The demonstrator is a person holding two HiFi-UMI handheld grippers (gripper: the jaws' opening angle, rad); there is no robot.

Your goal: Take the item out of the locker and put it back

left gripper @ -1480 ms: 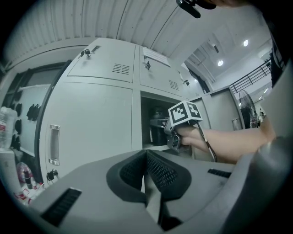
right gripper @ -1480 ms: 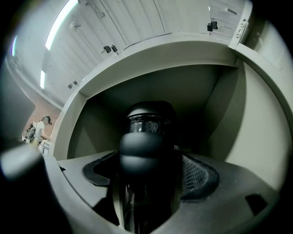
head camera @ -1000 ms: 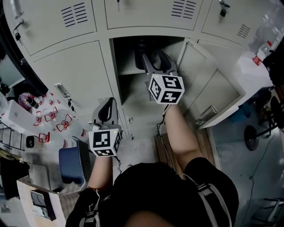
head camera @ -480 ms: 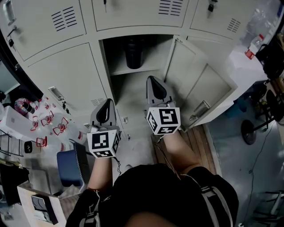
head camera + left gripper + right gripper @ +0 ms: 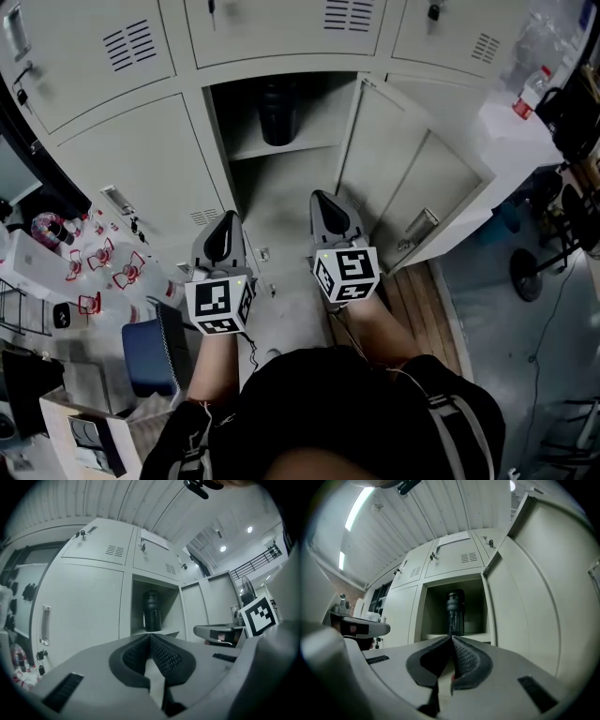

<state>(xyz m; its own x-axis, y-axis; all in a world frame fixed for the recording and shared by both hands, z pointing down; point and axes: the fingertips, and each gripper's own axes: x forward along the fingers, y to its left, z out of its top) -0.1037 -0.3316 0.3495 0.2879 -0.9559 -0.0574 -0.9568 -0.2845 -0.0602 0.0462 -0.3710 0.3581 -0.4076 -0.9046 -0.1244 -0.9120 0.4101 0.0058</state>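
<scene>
The right gripper (image 5: 326, 199) had left the locker (image 5: 281, 150), jaws closed and empty. The bottle (image 5: 277, 112) stood inside, apparently returned. The left gripper (image 5: 228, 219) was also closed and empty.

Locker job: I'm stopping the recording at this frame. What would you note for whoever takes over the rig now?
Left tool: shut, empty, facing the locker.
Right tool: shut, empty, just drawn back from the locker.
Bottle: upright on the shelf inside, touched by neither tool.
Done: bottle looks put back.
Left: maybe close the door, which stands open.
</scene>
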